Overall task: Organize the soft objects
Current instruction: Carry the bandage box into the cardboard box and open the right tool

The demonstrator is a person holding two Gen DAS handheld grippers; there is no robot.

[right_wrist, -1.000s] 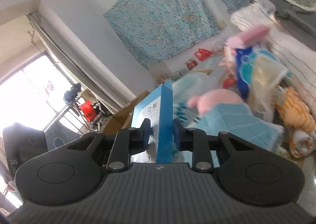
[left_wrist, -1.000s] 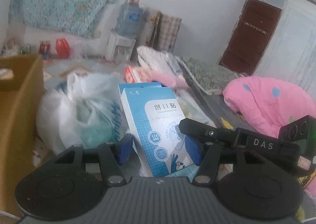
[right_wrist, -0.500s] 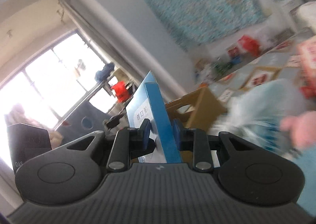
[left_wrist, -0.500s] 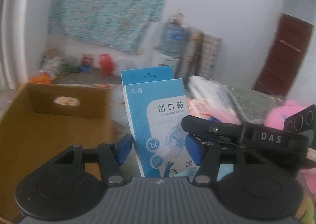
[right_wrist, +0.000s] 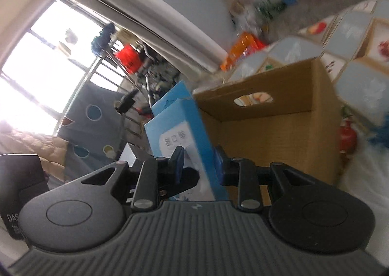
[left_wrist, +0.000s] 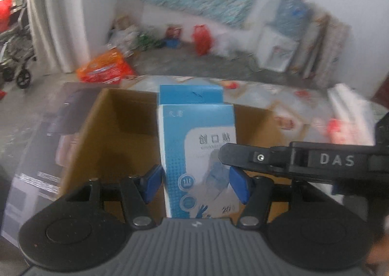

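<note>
Box [left_wrist: 198, 152] of plasters, blue and white: light, thin card, likely crushable, best pinched across narrow sides. Upright, long axis vertical, poised over open cardboard carton [left_wrist: 116, 135]. Right hand-held gripper [right_wrist: 198, 163] clamped on side faces; left hand-held gripper [left_wrist: 197, 184] straddling, pads seemingly just clear.

Daylight pours in from the window [right_wrist: 36, 62], totally blown out white in the right wrist view. Both fisheye shots bend hard at the edges, and the background clutter is smeared with motion blur. Only the blue box [left_wrist: 197, 154] looks reasonably sharp.
</note>
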